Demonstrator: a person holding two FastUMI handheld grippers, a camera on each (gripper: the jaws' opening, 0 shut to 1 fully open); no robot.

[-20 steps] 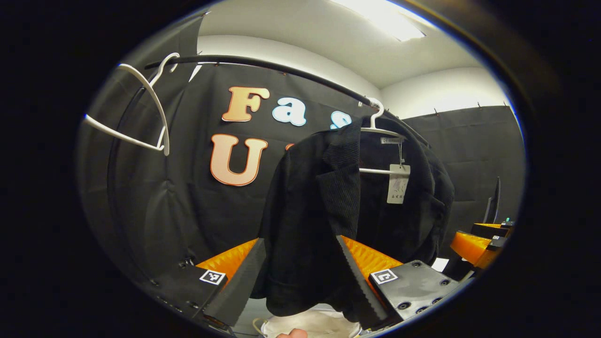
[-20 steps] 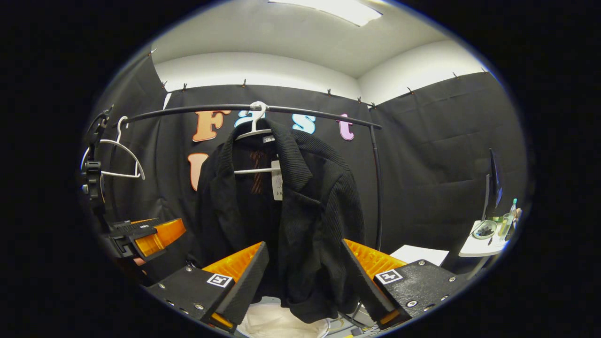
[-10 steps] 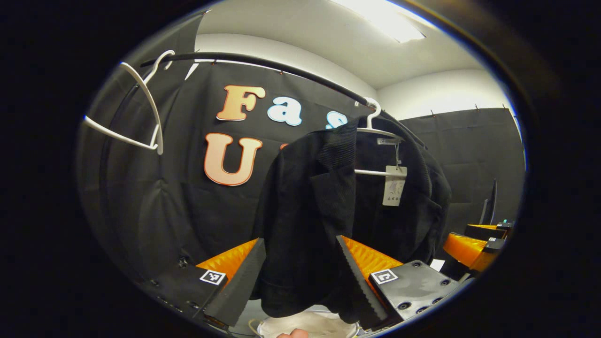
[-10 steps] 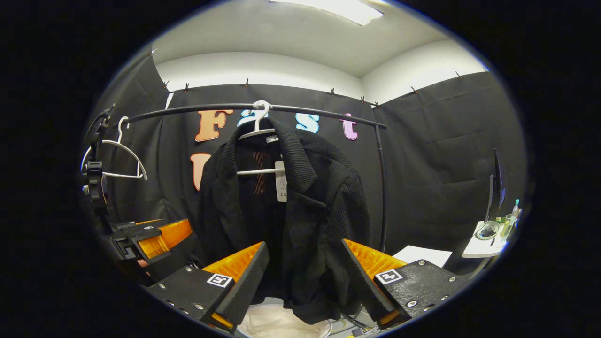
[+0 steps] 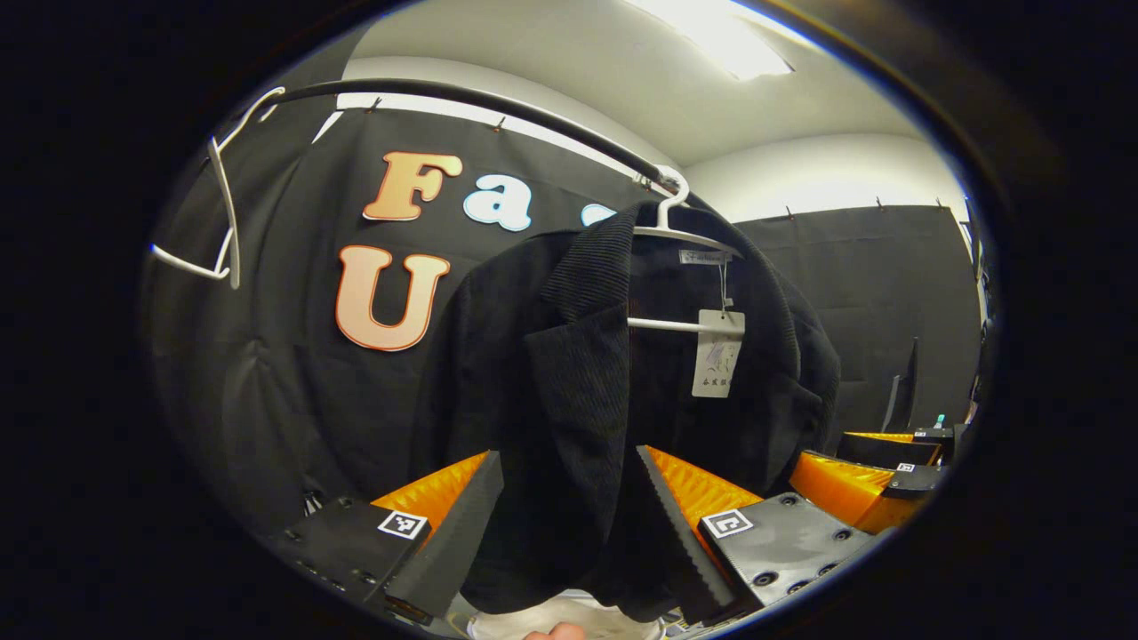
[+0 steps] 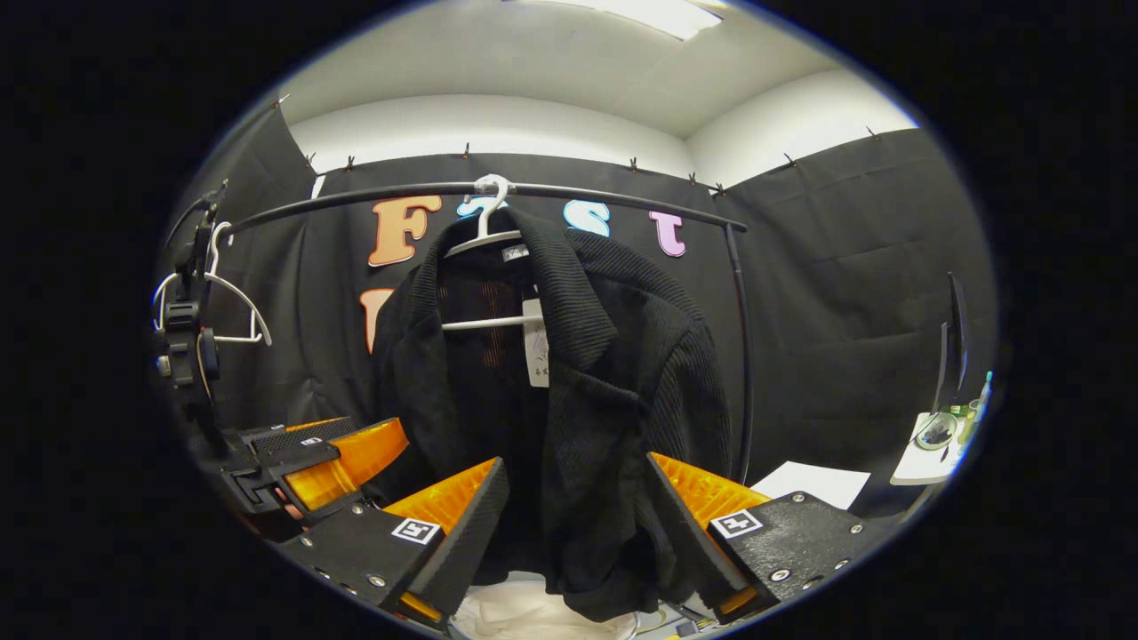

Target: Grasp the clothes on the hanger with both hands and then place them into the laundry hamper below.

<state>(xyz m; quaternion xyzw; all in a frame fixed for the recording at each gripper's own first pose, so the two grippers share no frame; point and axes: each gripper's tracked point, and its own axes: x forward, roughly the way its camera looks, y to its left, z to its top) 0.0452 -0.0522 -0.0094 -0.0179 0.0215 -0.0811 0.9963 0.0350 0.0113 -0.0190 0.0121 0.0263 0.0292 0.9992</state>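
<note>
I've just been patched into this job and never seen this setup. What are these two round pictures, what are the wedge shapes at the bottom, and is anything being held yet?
There is no robot arm here: a person carries a two-finger gripper in each hand, and a fisheye camera rides on each one. The wedges at the bottom of each picture are that gripper's own jaws.

In the left gripper view, the left gripper stands open, with the black jacket hanging just ahead of it. The right gripper view shows the right gripper open too, facing the same jacket; the other gripper appears at its lower left.

The jacket is on a white hanger hooked over a black rail. An empty hanger hangs further along. Something white below the jacket looks like the hamper. Nothing is held yet.
</note>
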